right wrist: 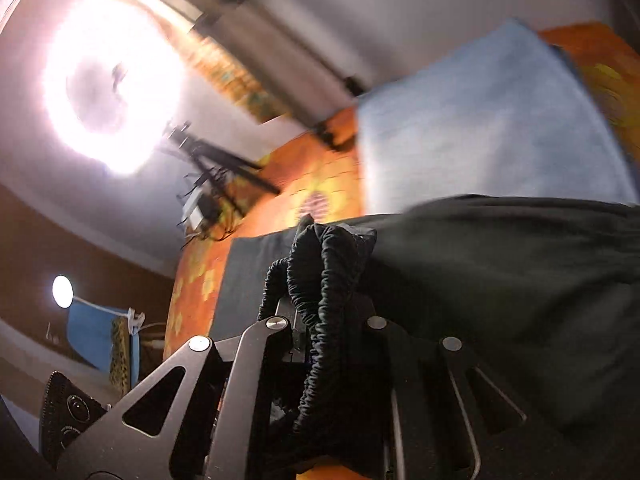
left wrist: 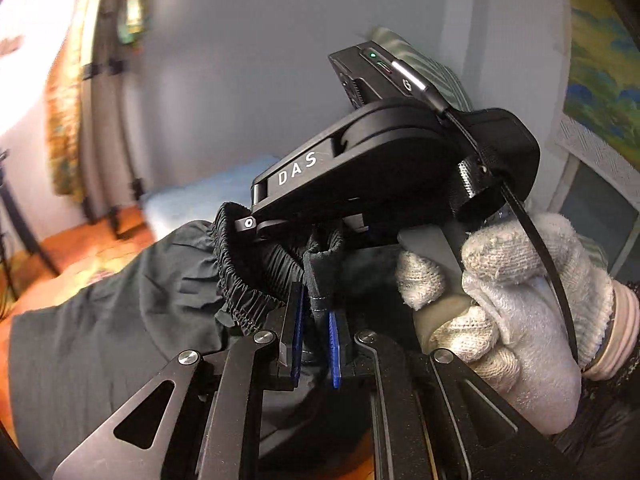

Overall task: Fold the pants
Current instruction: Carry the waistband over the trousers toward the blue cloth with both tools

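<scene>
Between the blue pads of my left claw (left wrist: 316, 340), nearest the lens, a dark fold of the black pants (left wrist: 120, 320) is pinched; the two fingers stand nearly together with only the cloth between them. Just left of that grip the gathered elastic waistband (left wrist: 248, 280) bunches up, and the rest of the garment drapes away to the left over an orange patterned bedspread (left wrist: 60, 256).

Directly above and touching the waistband sits my right claw (left wrist: 256, 226), its black body marked "DAS", held in a white knit-gloved hand (left wrist: 520, 300) at the right; a black cable (left wrist: 552, 280) runs down across the glove. That body blocks much of the cloth behind it.

From the right wrist view, my right claw (right wrist: 320, 320) is closed on the ruched waistband (right wrist: 320, 280), which rises in a ridge between the fingers, while the pants (right wrist: 500, 280) spread right and outward over the bedspread (right wrist: 320, 184).

Farther off lies a pale blue cloth (right wrist: 480, 128) on the bed. Beyond it stand a black tripod (right wrist: 224, 172), a glaring ring light (right wrist: 108, 92) and a grey wall (left wrist: 280, 60).
</scene>
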`<action>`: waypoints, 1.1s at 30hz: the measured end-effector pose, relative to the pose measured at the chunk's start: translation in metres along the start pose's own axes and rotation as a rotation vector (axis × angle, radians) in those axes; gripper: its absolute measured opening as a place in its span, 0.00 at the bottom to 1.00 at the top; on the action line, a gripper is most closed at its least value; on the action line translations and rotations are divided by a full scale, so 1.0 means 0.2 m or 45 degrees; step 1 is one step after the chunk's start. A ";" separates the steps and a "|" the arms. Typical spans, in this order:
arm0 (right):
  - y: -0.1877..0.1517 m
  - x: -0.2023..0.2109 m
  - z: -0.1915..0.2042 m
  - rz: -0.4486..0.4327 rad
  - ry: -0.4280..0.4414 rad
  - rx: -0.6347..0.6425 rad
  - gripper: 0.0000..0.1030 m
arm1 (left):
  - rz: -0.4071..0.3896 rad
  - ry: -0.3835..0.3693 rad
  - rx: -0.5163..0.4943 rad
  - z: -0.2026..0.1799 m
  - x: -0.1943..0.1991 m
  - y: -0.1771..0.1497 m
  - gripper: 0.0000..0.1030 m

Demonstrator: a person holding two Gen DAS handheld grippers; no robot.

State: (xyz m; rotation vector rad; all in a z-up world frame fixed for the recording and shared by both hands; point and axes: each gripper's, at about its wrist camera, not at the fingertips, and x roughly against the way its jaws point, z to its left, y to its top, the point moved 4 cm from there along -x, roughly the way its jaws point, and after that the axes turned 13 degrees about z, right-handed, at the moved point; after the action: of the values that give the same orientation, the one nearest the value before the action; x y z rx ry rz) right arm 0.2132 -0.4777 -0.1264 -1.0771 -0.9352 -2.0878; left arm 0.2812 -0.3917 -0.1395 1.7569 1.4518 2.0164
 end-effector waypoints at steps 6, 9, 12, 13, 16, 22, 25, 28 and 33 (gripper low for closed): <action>0.00 0.13 -0.30 -0.037 -0.044 -0.051 0.09 | 0.080 -0.104 0.057 -0.13 -0.17 0.05 0.20; 0.02 0.15 -0.38 -0.044 -0.046 -0.052 0.09 | 0.148 -0.133 0.018 -0.19 -0.16 0.01 0.39; 0.06 0.17 -0.45 -0.054 -0.028 -0.055 0.13 | 0.182 -0.111 -0.009 -0.19 -0.08 -0.06 0.39; 0.06 0.18 -0.46 -0.060 -0.041 -0.056 0.14 | 0.191 -0.105 -0.007 -0.18 -0.04 -0.09 0.39; 0.10 0.23 -0.52 -0.067 -0.108 -0.076 0.62 | 0.200 -0.055 0.022 -0.08 0.11 -0.19 0.39; 0.01 0.51 -0.55 -0.243 -0.184 -0.078 0.63 | 0.191 0.132 0.155 0.26 0.36 -0.43 0.39; -0.12 0.52 -0.44 -0.232 -0.152 0.005 0.59 | 0.178 0.231 0.228 0.43 0.43 -0.54 0.39; -0.19 0.41 -0.36 -0.162 -0.250 0.095 0.58 | 0.188 0.242 0.309 0.59 0.40 -0.57 0.39; -0.16 0.23 -0.34 -0.119 -0.337 0.100 0.58 | 0.262 0.232 0.391 0.73 0.35 -0.68 0.39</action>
State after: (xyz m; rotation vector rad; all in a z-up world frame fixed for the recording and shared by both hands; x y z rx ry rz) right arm 0.1376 -0.5219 -0.1265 -1.3125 -1.2056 -1.9946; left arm 0.3109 -0.1906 -0.1999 1.9527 1.7861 2.2029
